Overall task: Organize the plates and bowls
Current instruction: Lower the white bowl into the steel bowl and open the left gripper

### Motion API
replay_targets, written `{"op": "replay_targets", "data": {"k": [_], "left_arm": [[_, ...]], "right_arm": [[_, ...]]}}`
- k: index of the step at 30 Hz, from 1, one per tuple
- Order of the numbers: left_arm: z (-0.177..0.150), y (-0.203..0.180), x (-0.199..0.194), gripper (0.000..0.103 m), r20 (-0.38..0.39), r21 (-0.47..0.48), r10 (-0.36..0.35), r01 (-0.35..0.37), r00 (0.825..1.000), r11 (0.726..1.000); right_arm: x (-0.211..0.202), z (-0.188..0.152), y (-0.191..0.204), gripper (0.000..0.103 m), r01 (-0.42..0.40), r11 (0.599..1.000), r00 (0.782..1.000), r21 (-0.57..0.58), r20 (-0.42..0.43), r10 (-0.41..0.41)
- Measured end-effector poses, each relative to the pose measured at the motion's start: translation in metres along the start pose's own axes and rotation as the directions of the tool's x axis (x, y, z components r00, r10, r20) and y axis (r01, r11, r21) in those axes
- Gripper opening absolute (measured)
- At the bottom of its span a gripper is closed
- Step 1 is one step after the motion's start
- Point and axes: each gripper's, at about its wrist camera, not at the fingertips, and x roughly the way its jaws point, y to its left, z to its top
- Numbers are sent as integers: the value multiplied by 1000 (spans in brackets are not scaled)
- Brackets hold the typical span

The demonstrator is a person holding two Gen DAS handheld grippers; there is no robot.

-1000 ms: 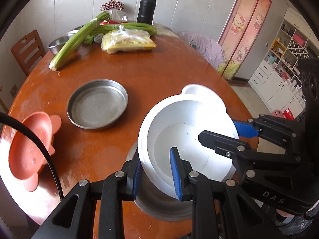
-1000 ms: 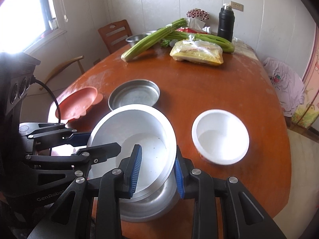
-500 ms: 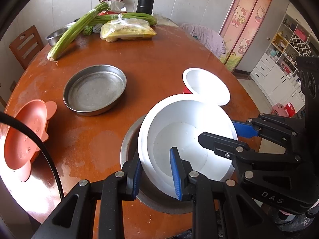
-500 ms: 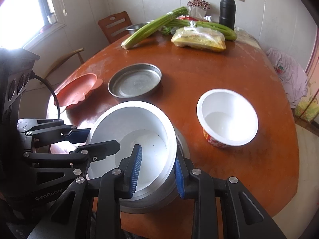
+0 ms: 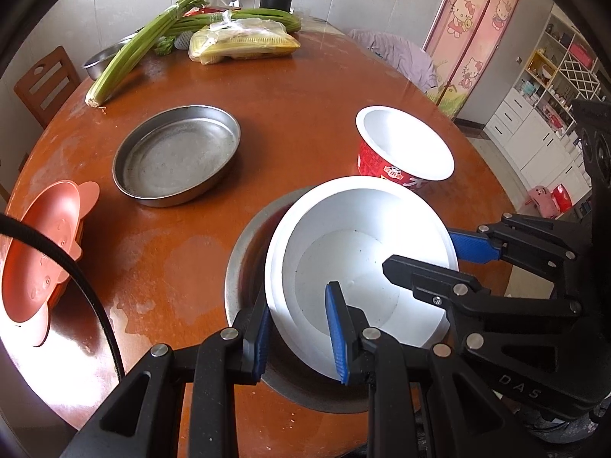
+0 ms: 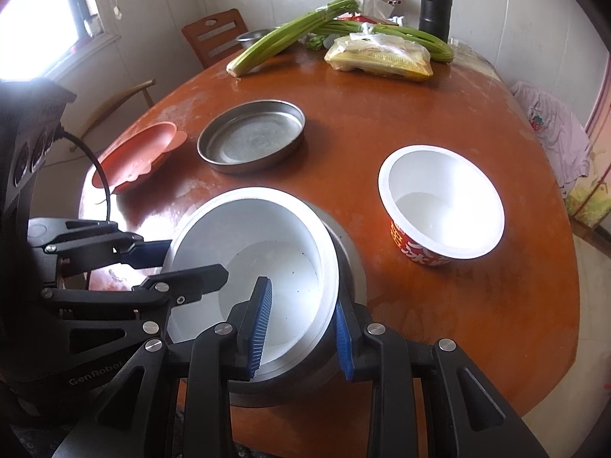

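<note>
White bowl (image 5: 359, 263), lower centre of frame, has sunk toward the steel dish (image 5: 244, 252) beneath; contact probably made, though hidden. We hold it with left gripper (image 5: 298, 337) and right gripper (image 6: 301, 326), both clamped on its rim. Release looks next.

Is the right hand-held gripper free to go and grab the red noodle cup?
Probably not yet: the right hand-held gripper is shut on the white bowl. The path to the noodle cup looks clear once it lets go.
</note>
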Motion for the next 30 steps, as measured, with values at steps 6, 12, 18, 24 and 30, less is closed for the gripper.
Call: {"op": "replay_targets", "data": {"k": [6,12,18,24,30], "left_arm": [[0,4,1,26,1,-10,3,-3,1000,1000],[1,5,3,26,-3,-13,10,-10,1000,1000],[0,5,3,27,-3,-12,5,-6,1000,1000],[2,6,3,27,-3,-16,6,-6,1000,1000],[3,5,0,27,3,-17,12,-12,1000,1000]], "right_arm": [[5,0,3,33,11,1000,1000,-7,-8,-11],[9,0,4,33,25,1000,1000,-13,-18,-25],[11,1,-1,33,25,1000,999,-2,-27,-25],[10,2,-7,33,19,1000,1000,16,-21,-18],[10,3,-8,33,15,1000,1000,17,-20,-14]]}}
